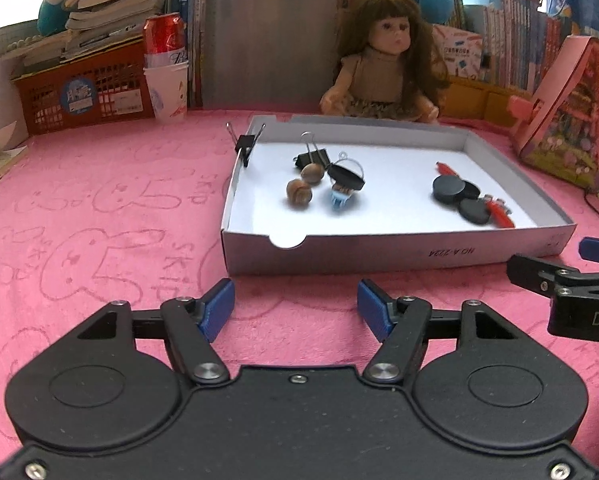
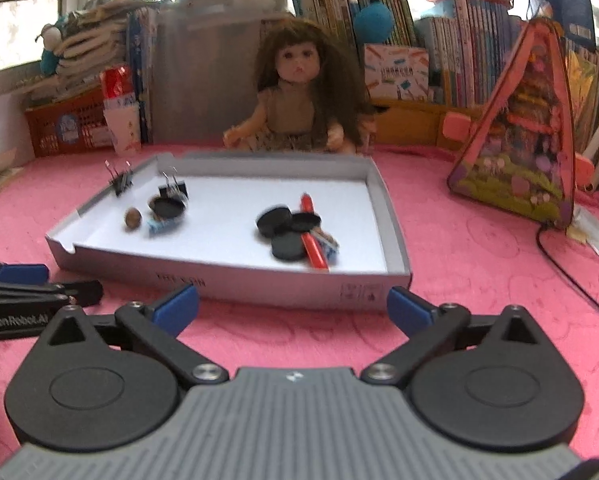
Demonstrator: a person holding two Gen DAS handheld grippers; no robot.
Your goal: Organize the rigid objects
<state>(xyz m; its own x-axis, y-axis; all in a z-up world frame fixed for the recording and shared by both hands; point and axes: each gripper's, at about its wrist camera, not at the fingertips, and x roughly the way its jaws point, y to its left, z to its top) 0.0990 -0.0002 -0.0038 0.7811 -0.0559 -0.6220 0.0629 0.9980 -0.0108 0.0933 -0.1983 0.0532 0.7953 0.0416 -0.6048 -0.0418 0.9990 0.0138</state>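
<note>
Left wrist view: the left gripper (image 1: 295,306) hovers over the pink cloth (image 1: 99,208) just short of the box (image 1: 395,250), its blue pads spread wide and nothing between them. Inside the box lie two nuts (image 1: 305,184), a binder clip (image 1: 312,157), a black lid (image 1: 346,176) over a small blue piece (image 1: 341,198), three black discs (image 1: 455,196) and a red pen (image 1: 499,212). Another clip (image 1: 246,144) grips the box's left wall. The right gripper (image 1: 571,292) pokes in at the right edge; its opening cannot be judged here. A doll (image 1: 383,64) sits behind the box, a can (image 1: 164,36) stands in a cup (image 1: 167,88) at far left.

Right wrist view: the right gripper (image 2: 293,308) also stands wide open and empty, near the box's front wall (image 2: 259,284). Here only one nut (image 2: 133,218) shows clearly, and the pen (image 2: 313,236) runs its full length beside the discs (image 2: 285,228). The left gripper (image 2: 31,288) lies at the left edge. A pink triangular bag (image 2: 523,140) and a black cable (image 2: 571,276) show fully at right.
</note>
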